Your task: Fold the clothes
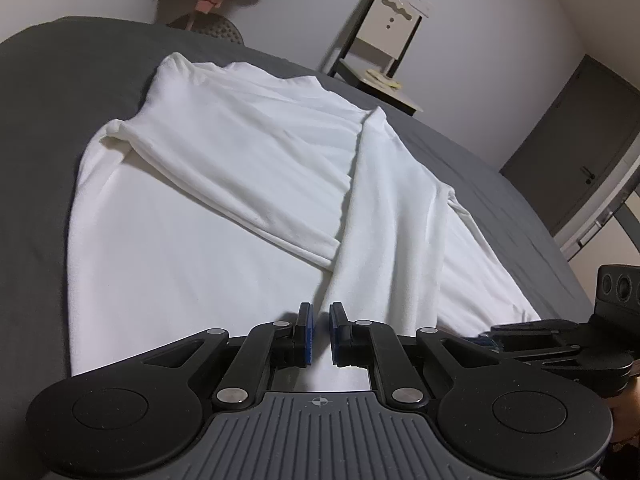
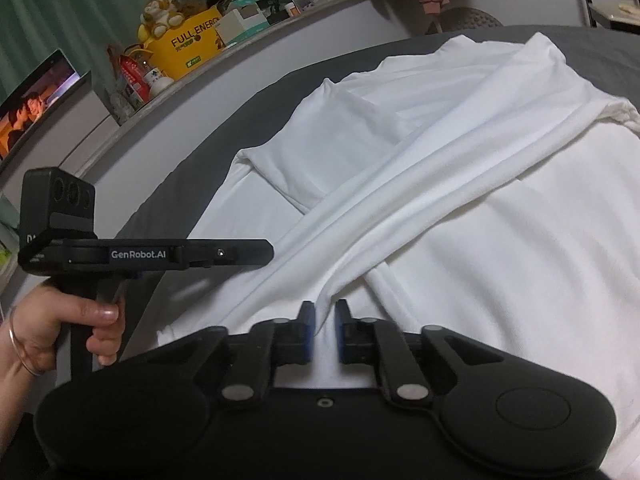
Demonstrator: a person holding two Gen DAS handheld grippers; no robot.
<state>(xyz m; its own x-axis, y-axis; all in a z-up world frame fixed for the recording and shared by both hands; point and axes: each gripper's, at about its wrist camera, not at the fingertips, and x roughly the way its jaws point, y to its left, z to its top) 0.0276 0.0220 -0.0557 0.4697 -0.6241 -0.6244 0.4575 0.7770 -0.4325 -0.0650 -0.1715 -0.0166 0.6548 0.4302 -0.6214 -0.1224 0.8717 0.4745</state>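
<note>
A white long-sleeved shirt (image 1: 224, 200) lies spread on a dark grey bed (image 1: 48, 120), with both sleeves folded across its body. My left gripper (image 1: 319, 330) is shut on the shirt's near hem, and fabric rises in a ridge from between its blue pads. In the right wrist view the shirt (image 2: 500, 240) fills the middle and right. My right gripper (image 2: 325, 330) is shut on a pinch of the same near hem, with a taut fold running away from it. The left gripper also shows from the side in the right wrist view (image 2: 256, 254), held by a hand.
A chair (image 1: 380, 52) stands past the far edge of the bed, and a dark door (image 1: 576, 140) is at the right. A shelf along the bed (image 2: 192, 76) holds a yellow box (image 2: 188, 46), a plush toy, bottles and a lit screen (image 2: 36, 96).
</note>
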